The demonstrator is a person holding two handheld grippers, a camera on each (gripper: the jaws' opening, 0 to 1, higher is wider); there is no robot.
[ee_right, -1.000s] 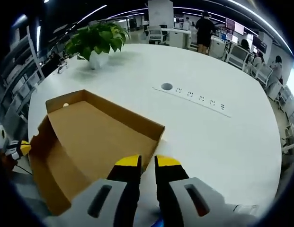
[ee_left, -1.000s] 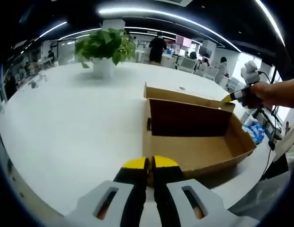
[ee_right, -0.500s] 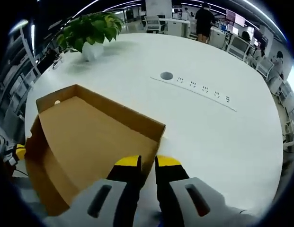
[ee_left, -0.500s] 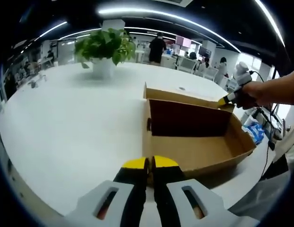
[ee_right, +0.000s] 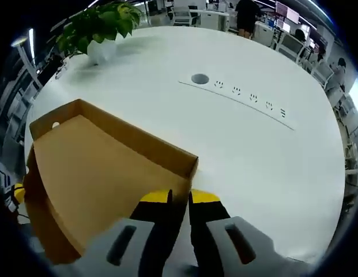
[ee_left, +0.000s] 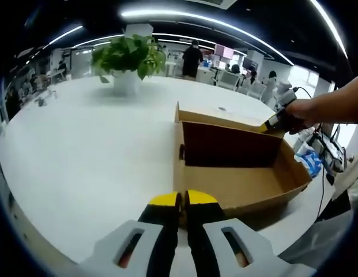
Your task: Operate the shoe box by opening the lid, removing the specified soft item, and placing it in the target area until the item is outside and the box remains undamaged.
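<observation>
The cardboard shoe box (ee_left: 236, 161) lay on the white table (ee_left: 80, 150), and every place here is told from it. In the left gripper view the left gripper (ee_left: 183, 201) sat at the box's near wall, its yellow-tipped jaws drawn together on the wall's top edge, exactly as half a second before. The right gripper (ee_left: 270, 122), held in a person's hand (ee_left: 302, 112), met the far right corner of the box; it had slid lower and nearer to that corner than earlier. In the right gripper view the right gripper (ee_right: 179, 199) had its jaws closed on the edge of the lid (ee_right: 104, 167), which lay closer under the camera than before. A potted plant (ee_left: 128, 57) stood well beyond the box. No soft item could be made out inside.
</observation>
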